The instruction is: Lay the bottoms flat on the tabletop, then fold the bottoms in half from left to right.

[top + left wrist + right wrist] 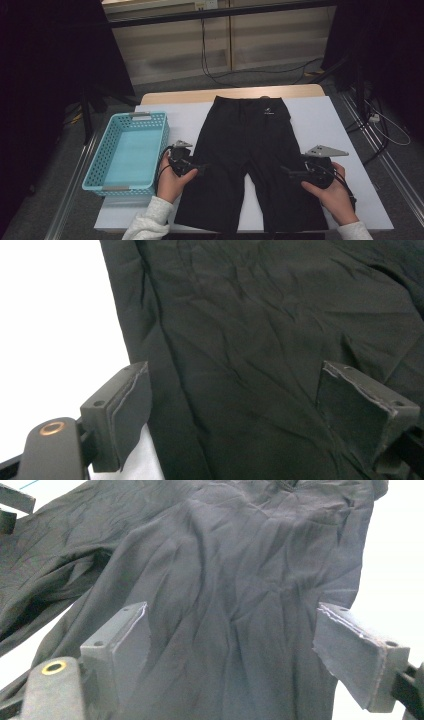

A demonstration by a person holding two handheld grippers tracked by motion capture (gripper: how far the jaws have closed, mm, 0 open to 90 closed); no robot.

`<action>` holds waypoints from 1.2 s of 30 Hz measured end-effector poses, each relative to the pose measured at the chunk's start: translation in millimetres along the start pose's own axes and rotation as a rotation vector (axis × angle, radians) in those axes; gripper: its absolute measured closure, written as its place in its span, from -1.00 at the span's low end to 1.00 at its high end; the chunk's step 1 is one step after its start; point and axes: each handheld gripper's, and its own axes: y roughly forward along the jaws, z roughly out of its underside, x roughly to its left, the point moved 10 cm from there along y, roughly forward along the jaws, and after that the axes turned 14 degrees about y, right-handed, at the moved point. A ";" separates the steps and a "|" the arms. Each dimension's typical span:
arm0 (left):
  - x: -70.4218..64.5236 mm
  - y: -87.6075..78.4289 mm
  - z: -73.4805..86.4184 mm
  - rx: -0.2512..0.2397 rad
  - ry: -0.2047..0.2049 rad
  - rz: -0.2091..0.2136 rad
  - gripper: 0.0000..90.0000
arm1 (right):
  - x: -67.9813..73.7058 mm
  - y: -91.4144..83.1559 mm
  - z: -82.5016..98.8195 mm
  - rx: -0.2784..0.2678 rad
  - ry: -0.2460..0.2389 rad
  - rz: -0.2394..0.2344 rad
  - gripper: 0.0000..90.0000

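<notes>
Black shorts [250,160] lie spread flat on the white sheet [325,125] that covers the table [230,94], waistband at the far side, legs toward the person. Left of them a light blue plastic basket [97,165] sits at the sheet's left edge, with a strip of bare sheet between its wall and the shorts. The left claw [204,166] rests at the outer hem of the left leg, its jaws standing wide apart over the cloth and gripping nothing. White sheet stays bare between the two legs. At the right leg's outer edge the right claw [284,171] also stands wide open and holds nothing. Beyond it, bare sheet runs to the table's right edge.
</notes>
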 end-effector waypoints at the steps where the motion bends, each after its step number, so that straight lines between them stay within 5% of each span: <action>1: 0.0 -0.4 0.2 0.002 -0.001 -0.002 -0.67 | -0.2 -0.2 -0.4 -0.003 0.001 0.002 -0.66; 9: 1.5 -4.0 5.7 0.017 -0.009 -0.005 -0.77 | 4.8 1.1 -3.9 -0.023 0.004 -0.018 -0.69; 20: -3.9 -8.7 17.3 0.064 0.064 -0.006 -0.74 | 11.5 5.8 -8.9 -0.030 -0.016 -0.042 -0.71; 29: -2.1 -9.3 20.6 0.025 0.094 -0.048 -0.69 | 19.8 11.9 -12.6 -0.030 -0.018 -0.070 -0.71; 36: -1.6 -11.6 23.5 0.040 0.087 -0.073 -0.66 | 26.0 13.5 -15.4 -0.035 -0.037 -0.085 -0.71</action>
